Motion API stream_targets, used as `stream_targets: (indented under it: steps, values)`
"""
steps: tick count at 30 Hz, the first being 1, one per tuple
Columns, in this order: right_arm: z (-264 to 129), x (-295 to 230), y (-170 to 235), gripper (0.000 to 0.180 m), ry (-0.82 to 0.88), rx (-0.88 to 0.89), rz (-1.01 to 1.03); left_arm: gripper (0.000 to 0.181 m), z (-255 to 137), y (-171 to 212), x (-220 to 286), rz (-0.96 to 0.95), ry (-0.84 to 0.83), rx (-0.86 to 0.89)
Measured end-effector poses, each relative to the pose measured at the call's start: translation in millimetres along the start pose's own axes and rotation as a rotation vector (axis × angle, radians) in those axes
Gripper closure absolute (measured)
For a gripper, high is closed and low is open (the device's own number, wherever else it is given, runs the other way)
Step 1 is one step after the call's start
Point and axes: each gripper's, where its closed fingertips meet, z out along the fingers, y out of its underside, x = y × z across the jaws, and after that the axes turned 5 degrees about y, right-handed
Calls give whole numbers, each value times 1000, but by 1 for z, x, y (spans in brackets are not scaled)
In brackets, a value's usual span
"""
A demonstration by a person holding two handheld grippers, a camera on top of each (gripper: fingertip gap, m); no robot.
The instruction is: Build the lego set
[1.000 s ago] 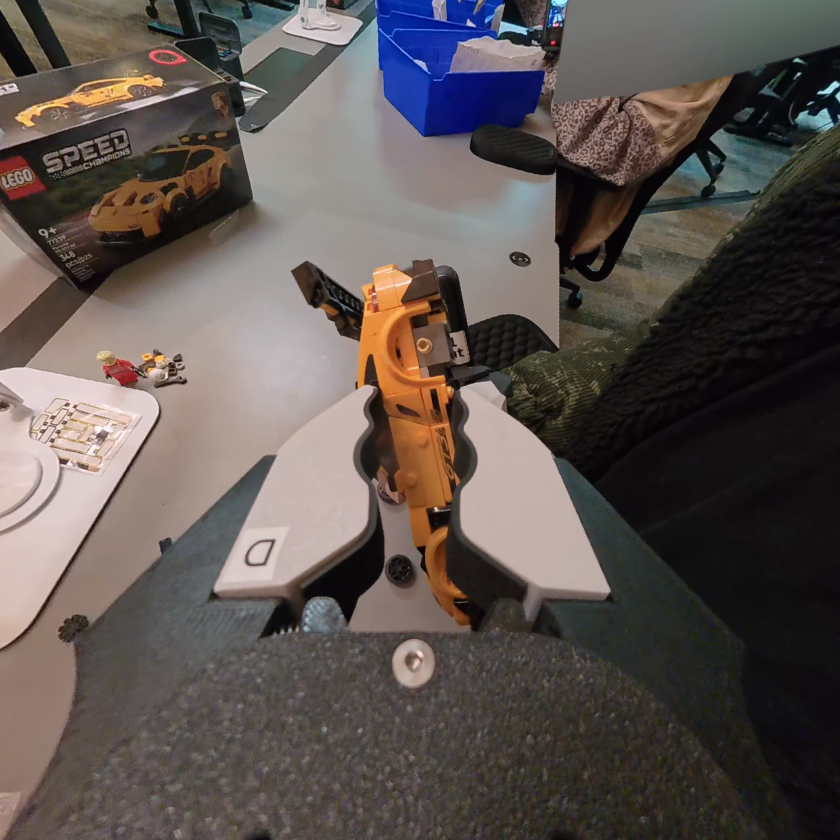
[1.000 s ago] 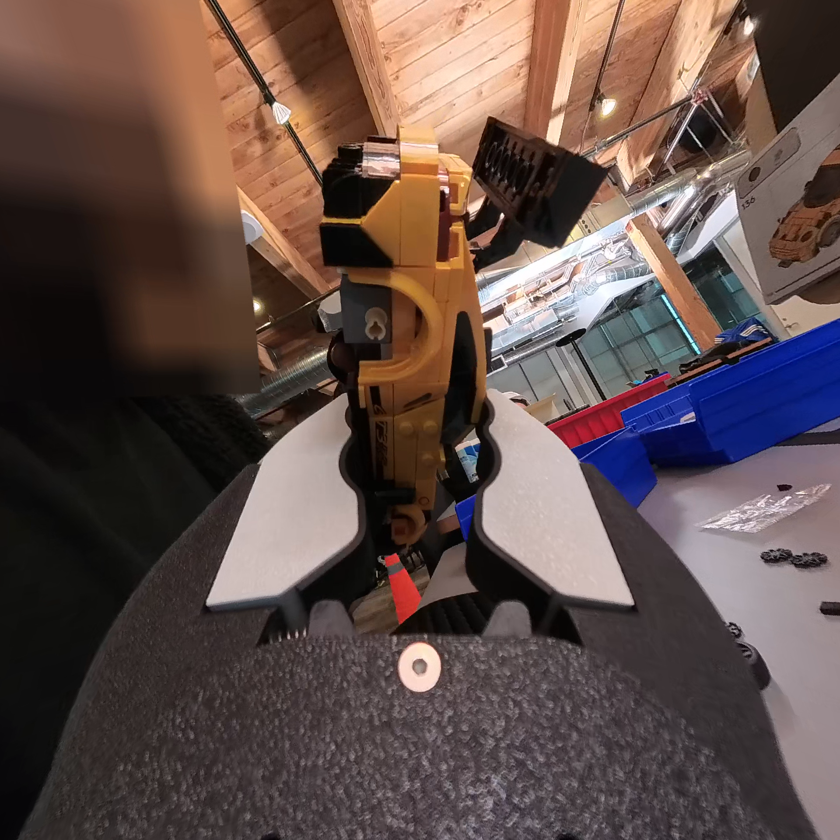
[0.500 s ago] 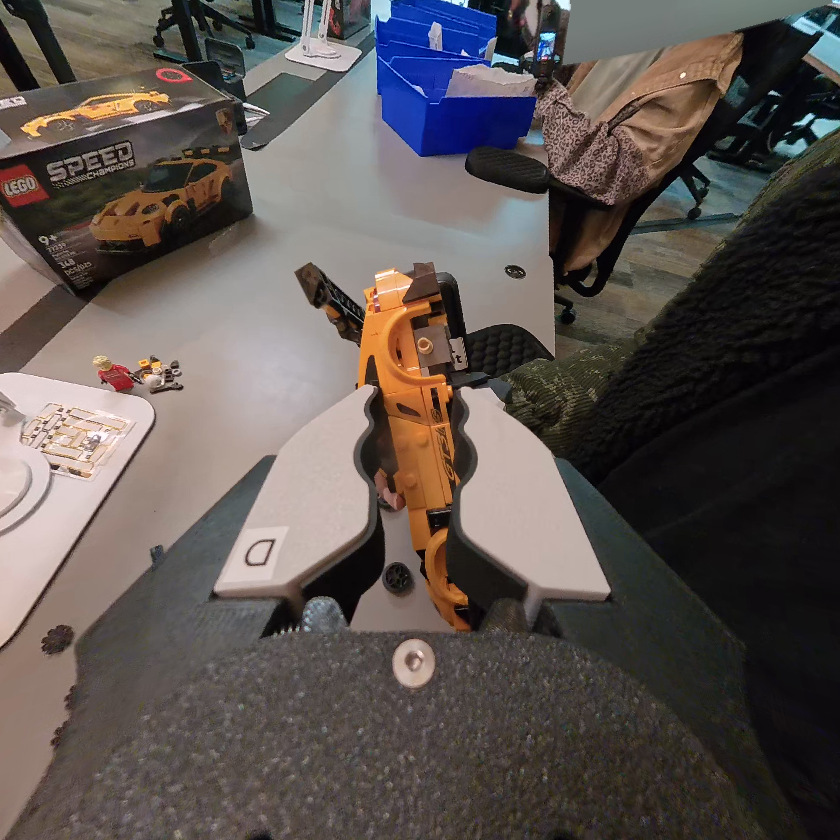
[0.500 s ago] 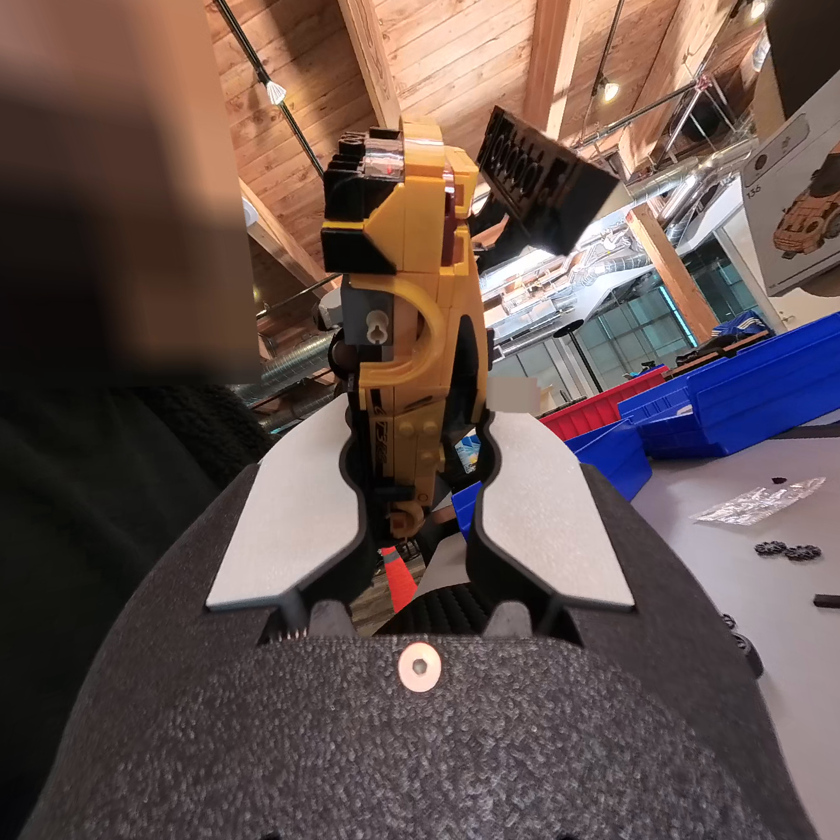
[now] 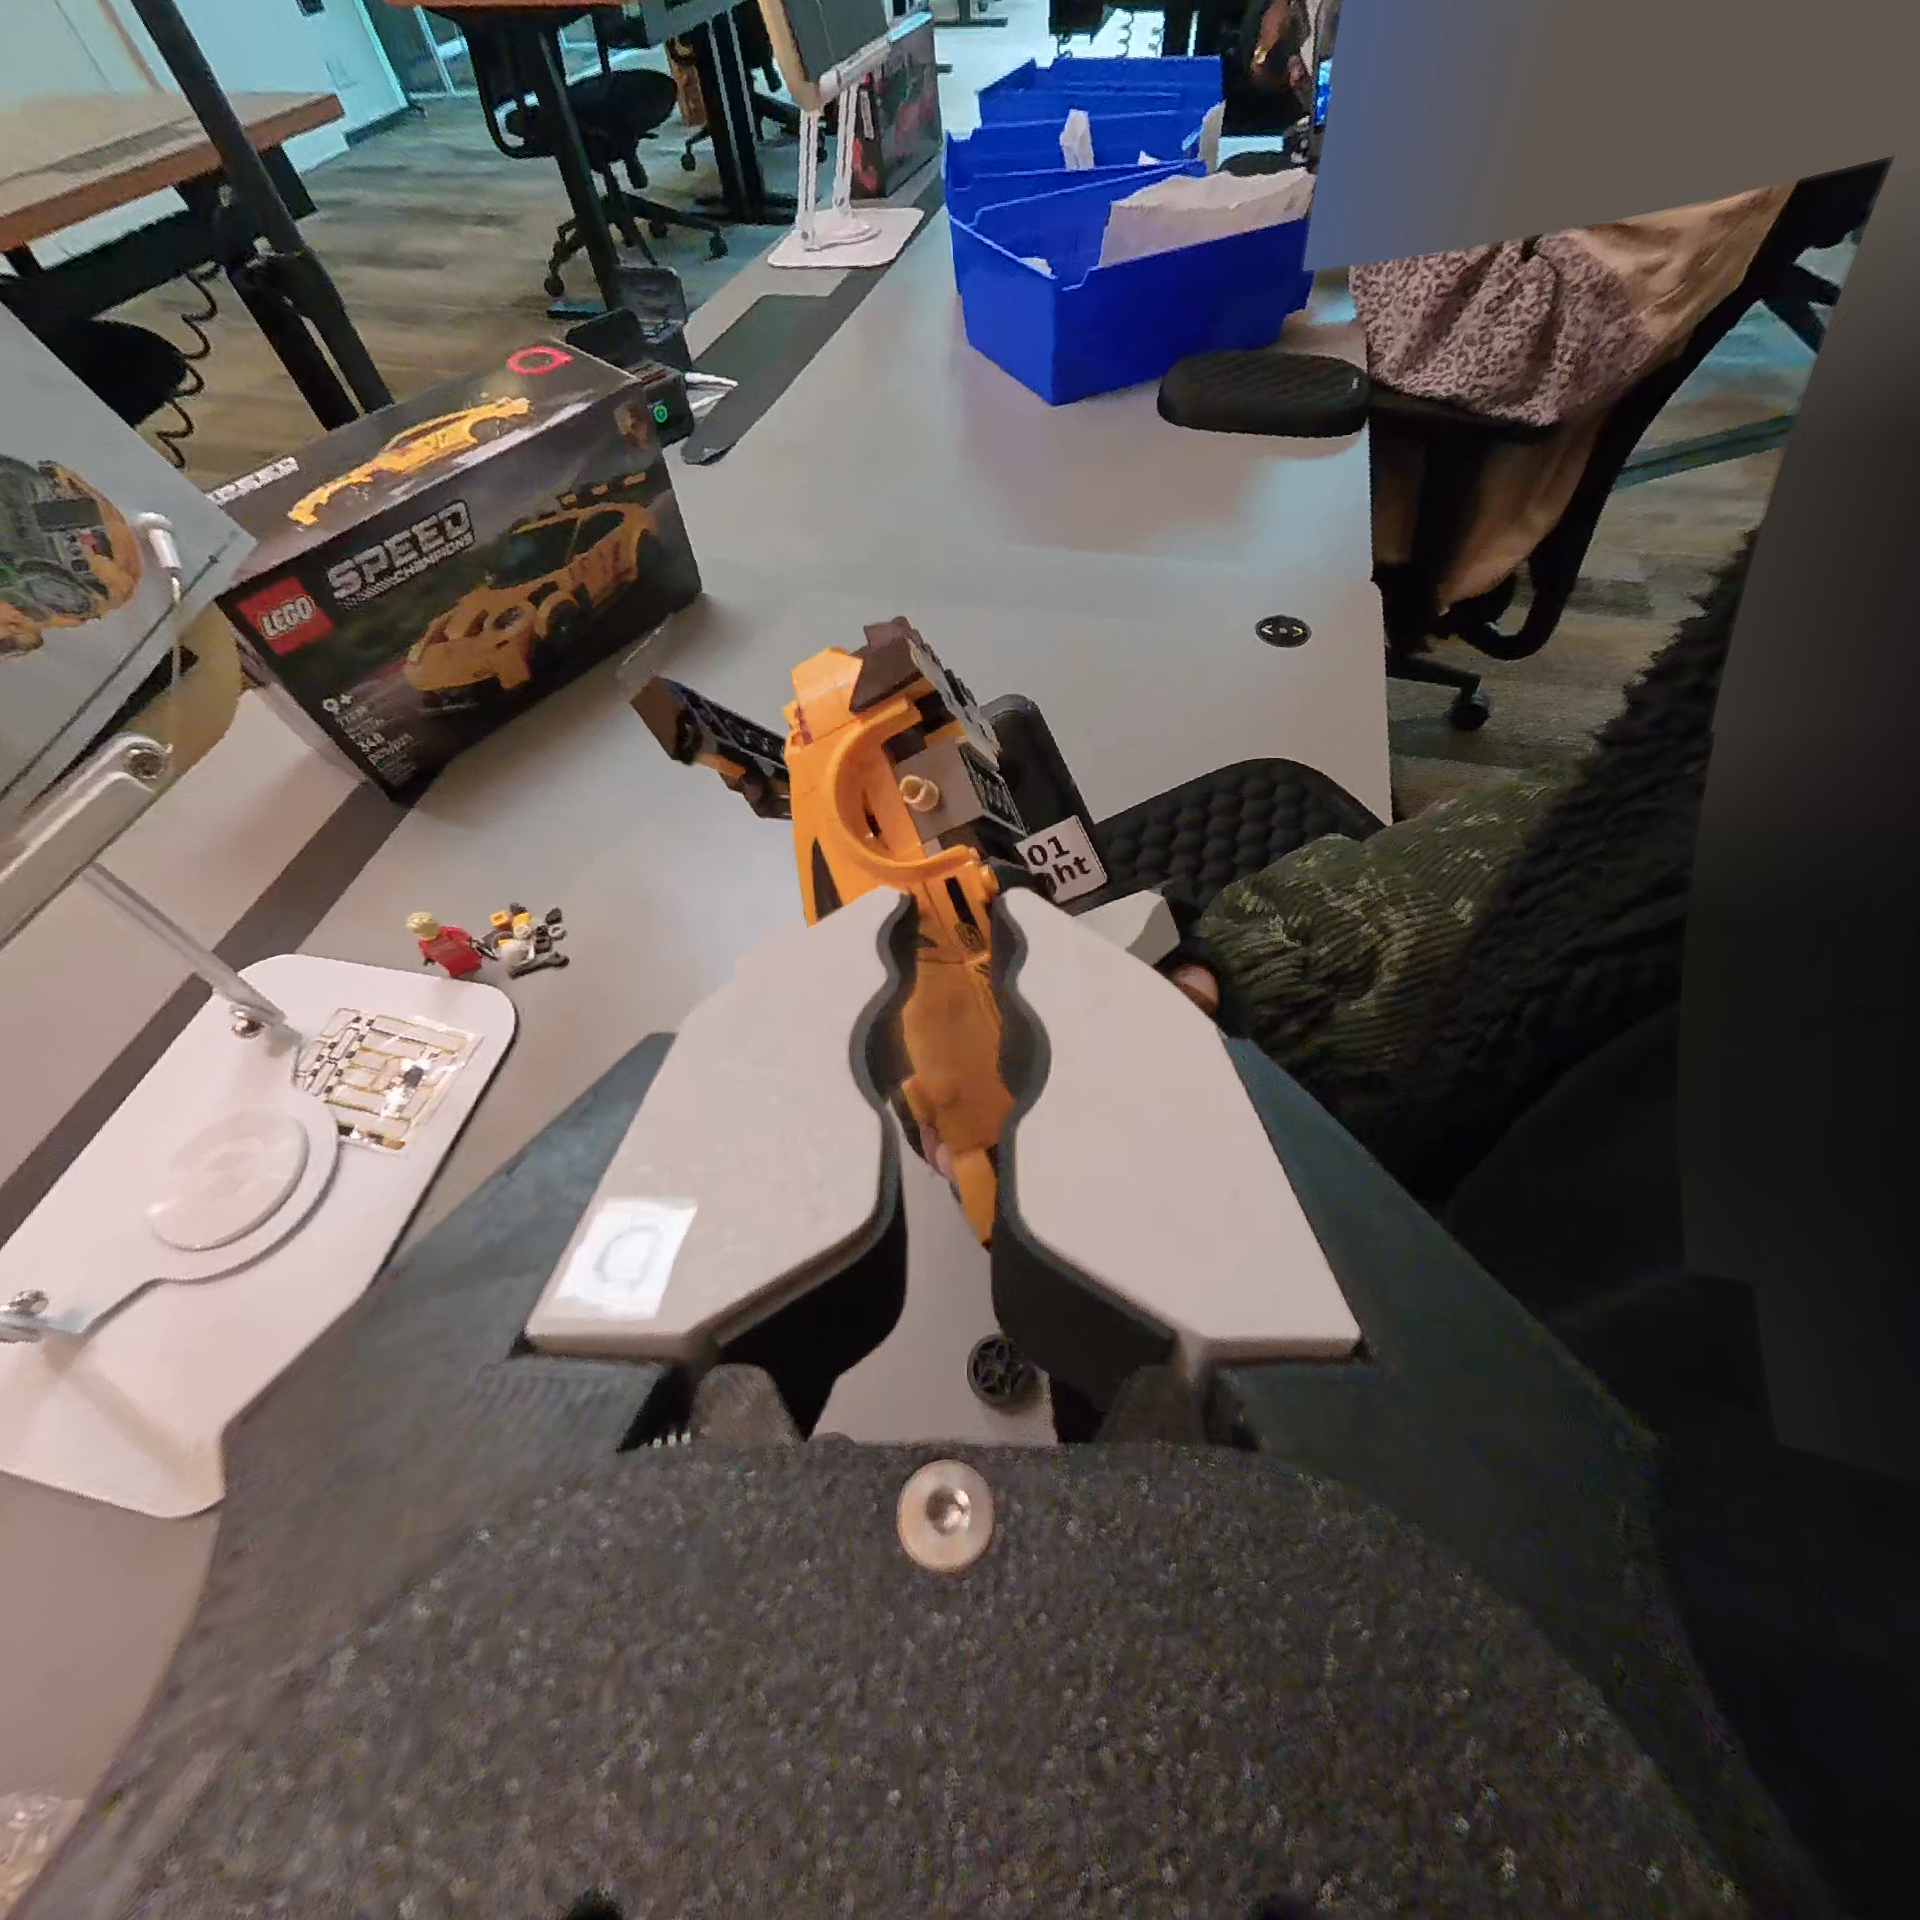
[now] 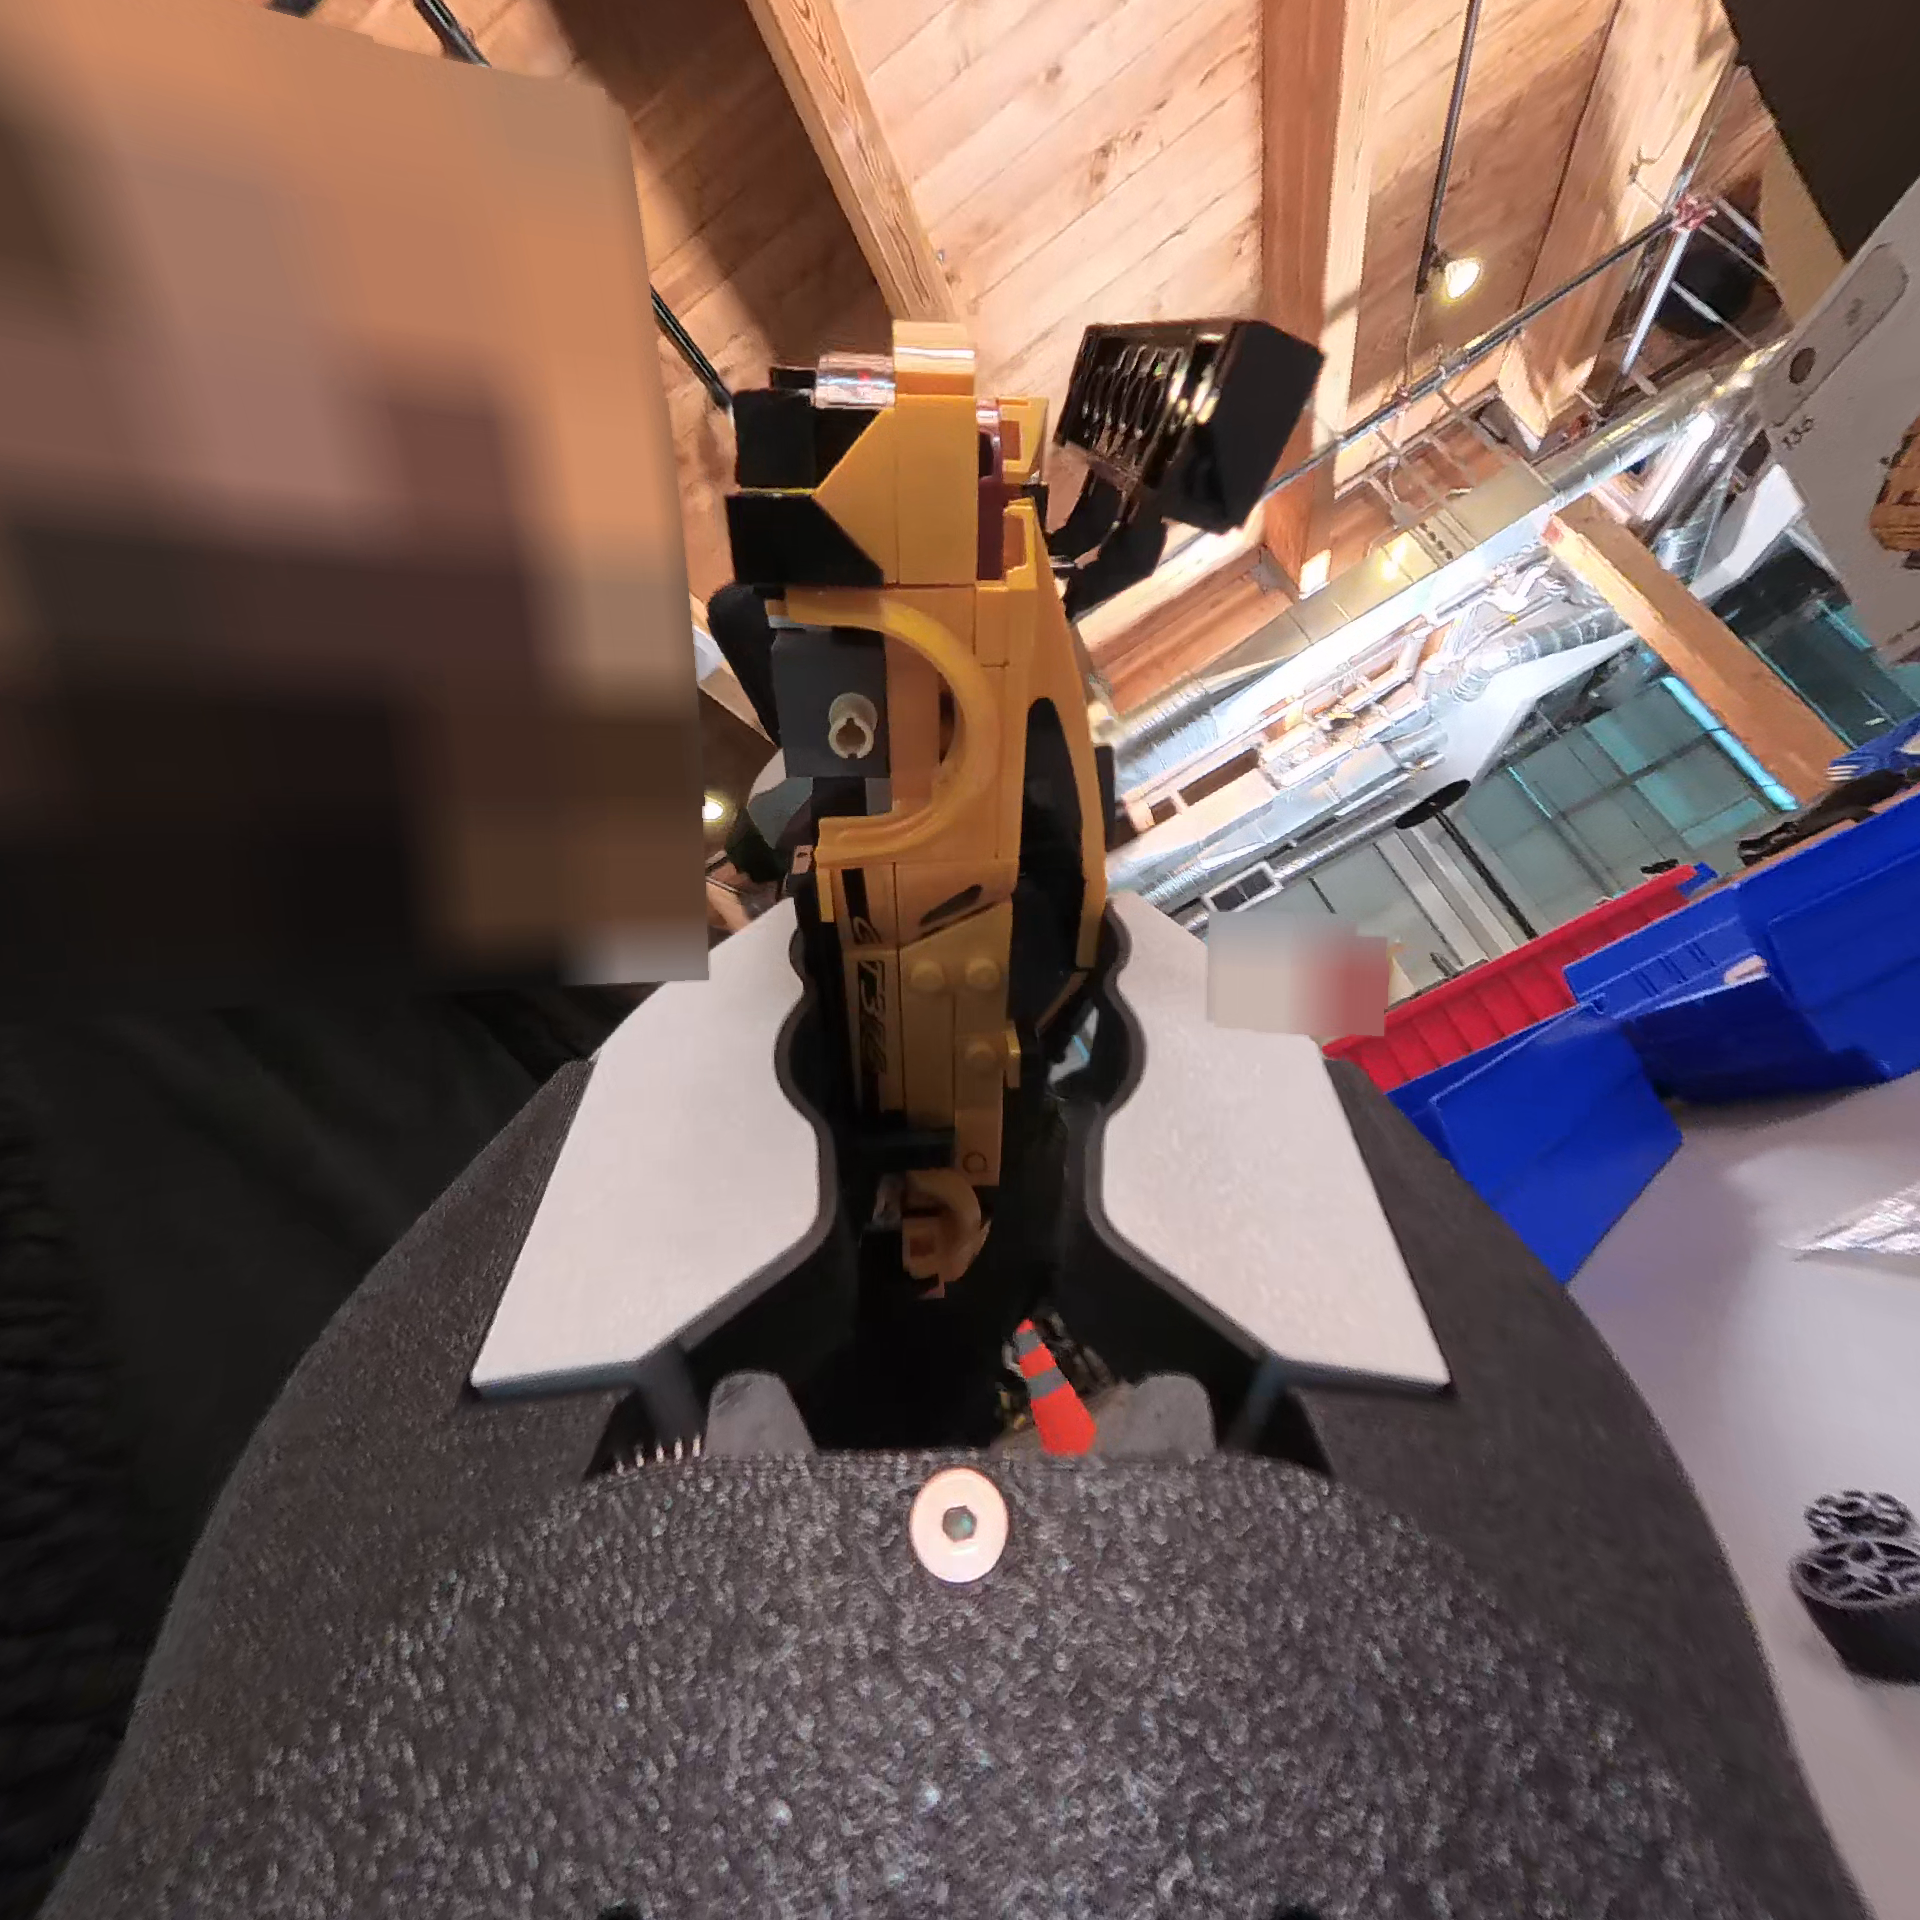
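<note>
The orange lego car is held off the desk, stood on end, and is gripped from both sides at once. In the left wrist view the left gripper is seen with its grey fingers clamped on the lower body of the car. In the right wrist view the right gripper is likewise closed on the same car, with its fingers pressed against the flanks. A black wing piece is carried at the upper end of the car, tilted out to one side. A bare axle pin is seen inside the wheel arch; no wheel is fitted there.

On the desk, the set's box is noted to the left and beyond the car. A minifigure and a small cluster of loose parts are lying near a white stand base, on which a sticker sheet is laid. One black wheel hub is seen on the desk below the left fingers. Two more wheel hubs are seen at the right edge of the right wrist view. Blue bins are noted at the far end of the desk.
</note>
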Motion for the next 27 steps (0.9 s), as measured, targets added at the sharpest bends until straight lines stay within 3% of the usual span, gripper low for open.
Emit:
stream_targets:
  steps: [4,6,9,12,18,21,27]
  values:
    - [-1,4,2,131,16,-9,-10,171,-2,3,0,-2,6,6]
    - [1,9,1,131,51,-8,-1,162,-8,0,-1,-28,37,45]
    - [-4,18,-8,131,160,-25,40,162,-29,5,-33,-103,-38,100]
    - [-11,33,-19,132,327,-147,68,167,-41,50,-74,-163,-141,-1]
    - [-45,66,-33,132,602,-396,182,165,-20,165,-115,-246,-188,-303]
    - [-61,89,-38,132,680,-401,282,162,-6,208,-144,-341,-245,-409]
    - [-80,126,-35,131,777,-301,406,160,24,237,-172,-413,-287,-522]
